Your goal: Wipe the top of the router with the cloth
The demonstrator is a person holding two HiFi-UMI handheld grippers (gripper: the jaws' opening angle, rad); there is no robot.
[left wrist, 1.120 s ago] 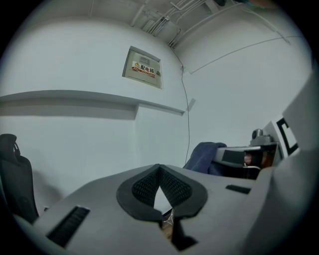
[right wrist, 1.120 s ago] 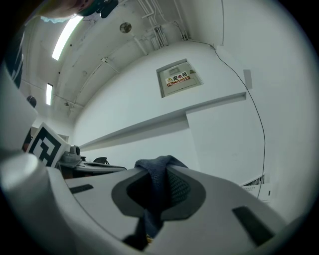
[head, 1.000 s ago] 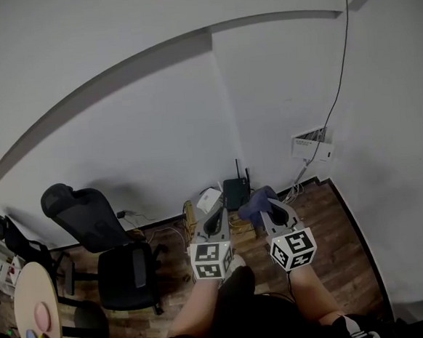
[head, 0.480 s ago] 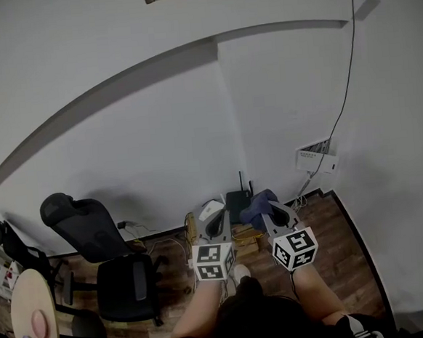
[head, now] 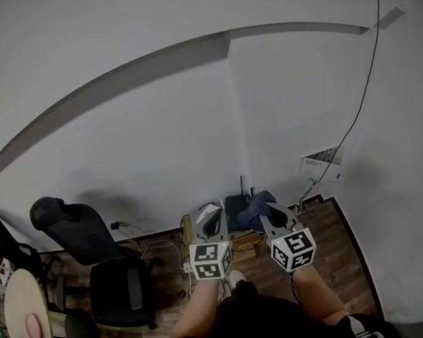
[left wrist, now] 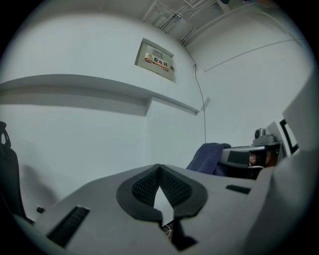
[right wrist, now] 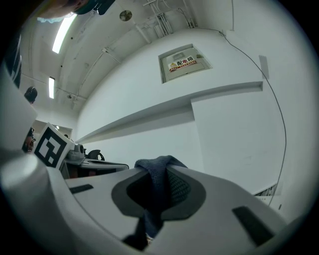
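A black router with two thin antennas stands low against the white wall, on the wooden floor's far side. My right gripper is shut on a dark blue cloth, which bunches over its jaw tips just right of the router. My left gripper is shut with nothing in it and sits just left of the router. In the left gripper view the cloth shows off to the right. Both grippers point up at the wall.
A black office chair stands to the left, with a round table at the far left edge. A white device and cables lie by the router. A wall socket box with a cable is at the right.
The head view has swung up and to the right, so the chair and table slid left. Both grippers keep their stance by the router, the cloth still held.
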